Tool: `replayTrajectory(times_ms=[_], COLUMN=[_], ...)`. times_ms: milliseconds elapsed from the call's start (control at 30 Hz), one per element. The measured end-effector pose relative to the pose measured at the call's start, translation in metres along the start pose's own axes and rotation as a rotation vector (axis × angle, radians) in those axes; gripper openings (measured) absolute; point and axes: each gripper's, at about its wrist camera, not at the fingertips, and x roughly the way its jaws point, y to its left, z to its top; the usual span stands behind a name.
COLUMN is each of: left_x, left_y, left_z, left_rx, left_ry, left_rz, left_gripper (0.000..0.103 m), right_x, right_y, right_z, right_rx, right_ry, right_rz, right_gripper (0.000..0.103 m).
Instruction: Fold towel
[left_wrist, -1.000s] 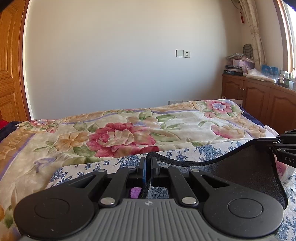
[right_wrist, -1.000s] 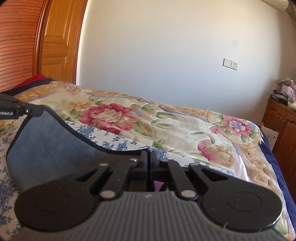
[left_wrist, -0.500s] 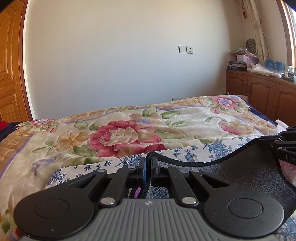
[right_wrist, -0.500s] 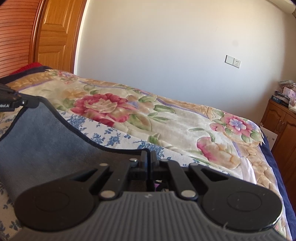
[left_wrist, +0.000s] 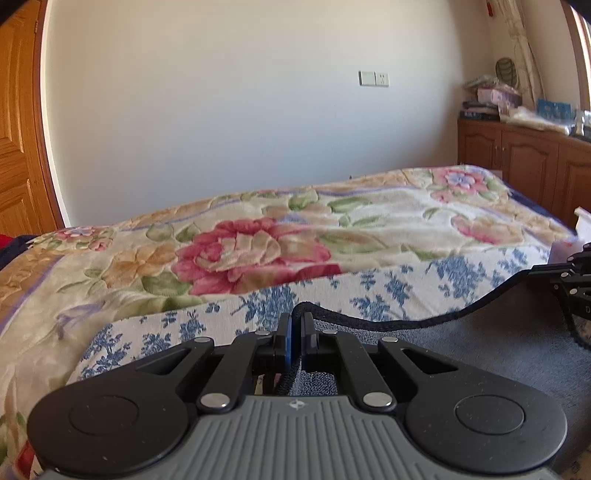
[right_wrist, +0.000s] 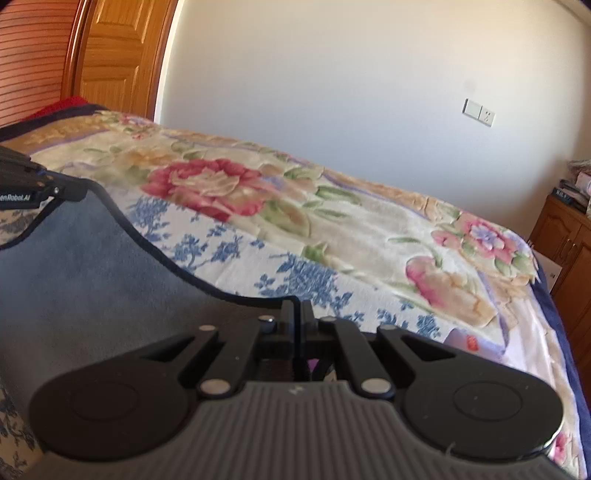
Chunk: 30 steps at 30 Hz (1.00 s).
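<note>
My left claw (left_wrist: 295, 325) is clamped on one corner of the gray towel (left_wrist: 480, 339). My right claw (right_wrist: 297, 314) pinches another corner, the edge sagging between them above the bed (right_wrist: 369, 229).

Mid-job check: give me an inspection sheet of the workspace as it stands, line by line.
Surface: bed with floral blanket and blue-flowered sheet.
Job's things: grey towel, dark-edged, stretched between both claws.
Clutter: piled items on wooden cabinet.
Grippers: left claw shut on towel edge; right claw shut on towel edge.
Cables: nothing seen.
Surroundings: plain wall with switch and socket; wooden door.
</note>
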Motion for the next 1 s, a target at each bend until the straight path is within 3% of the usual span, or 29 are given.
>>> replayTrajectory(times_ms=[367, 433, 467, 500, 533, 600, 667, 1000], left_x=[0.012, 0.012, 0.011, 0.008, 0.006, 0.003, 0.0, -0.043], left_y=[-0.003, -0.003, -0.003, -0.003, -0.003, -0.004, -0.004, 0.0], left_z=[-0.004, -0.004, -0.005, -0.005, -0.005, -0.004, -0.003, 0.022], left_rx=[0.01, -0.001, -0.006, -0.008, -0.008, -0.007, -0.014, -0.024], left_ry=[0.046, 0.046, 0.037, 0.022, 0.004, -0.007, -0.005, -0.027], left_rz=[0.016, 0.013, 0.014, 0.018, 0.025, 0.034, 0.035, 0.04], left_gripper=[0.009, 0.035, 0.043, 0.054, 0.058, 0.064, 0.07, 0.082], right_x=[0.005, 0.004, 0.003, 0.001, -0.001, -0.005, -0.009, -0.053], right_y=[-0.002, -0.003, -0.003, -0.002, -0.002, -0.002, -0.001, -0.001], right_z=[-0.007, -0.007, -0.007, -0.007, -0.007, -0.006, -0.005, 0.012], right_rx=[0.012, 0.021, 0.02, 0.019, 0.019, 0.021, 0.024, 0.06], right_ry=[0.051, 0.046, 0.04, 0.037, 0.033, 0.023, 0.02, -0.004], right_rz=[0.003, 0.013, 0.016, 0.017, 0.019, 0.028, 0.029, 0.043], right_gripper=[0.004, 0.006, 0.009, 0.018, 0.029, 0.038, 0.038, 0.04])
